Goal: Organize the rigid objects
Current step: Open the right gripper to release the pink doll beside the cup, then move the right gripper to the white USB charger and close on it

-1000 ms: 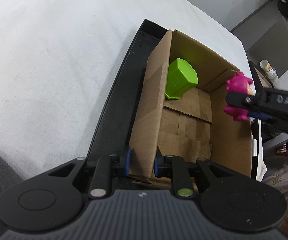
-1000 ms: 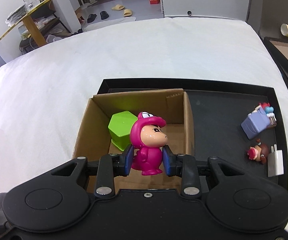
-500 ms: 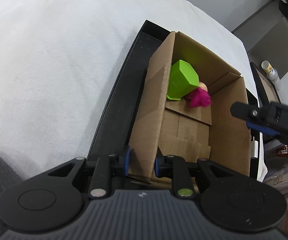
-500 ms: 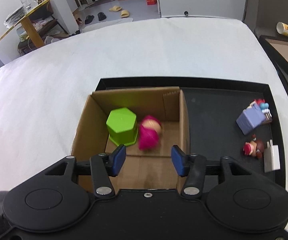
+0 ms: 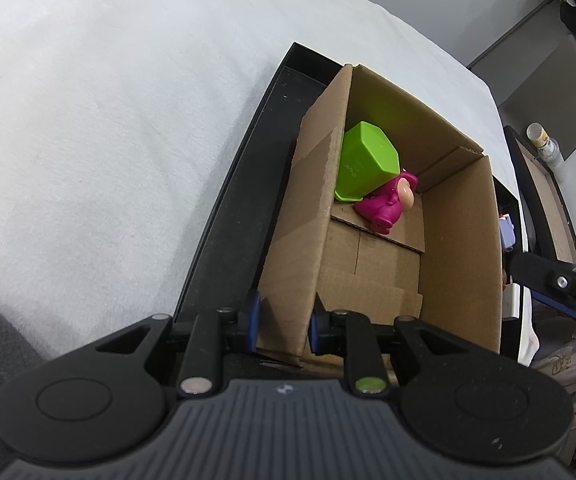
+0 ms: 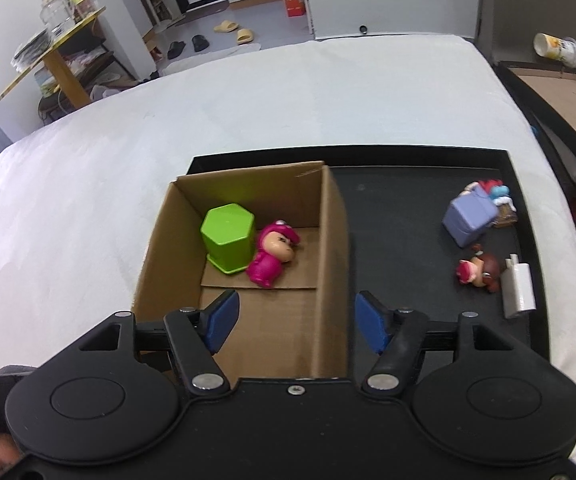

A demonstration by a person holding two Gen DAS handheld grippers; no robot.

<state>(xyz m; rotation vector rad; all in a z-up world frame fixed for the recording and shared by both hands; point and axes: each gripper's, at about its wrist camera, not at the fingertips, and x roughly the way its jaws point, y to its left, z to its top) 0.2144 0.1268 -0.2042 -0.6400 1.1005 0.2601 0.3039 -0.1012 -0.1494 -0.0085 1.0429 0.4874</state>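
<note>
Cardboard box (image 6: 329,248): far-left corner holds magenta plastic figurine (image 6: 272,254), lying against green hexagonal plastic cup (image 6: 228,242).
Left gripper (image 5: 283,322): fingers clamped on box wall.
Right gripper (image 6: 295,320): fingers just opened, empty.

So there's a tray (image 6: 427,152) sitting on the cloth-covered table (image 6: 248,100), and the cardboard box (image 6: 331,264) takes up its left end. Inside the box, a hexagonal cup (image 6: 228,242) stands upside down near the back left corner, with a toy figure (image 6: 272,254) lying on its side right against it. Over on the tray's right end: a small block (image 6: 467,220), another little figure (image 6: 477,272) in front of it, and a plug adapter (image 6: 519,290) just right of that.
</note>
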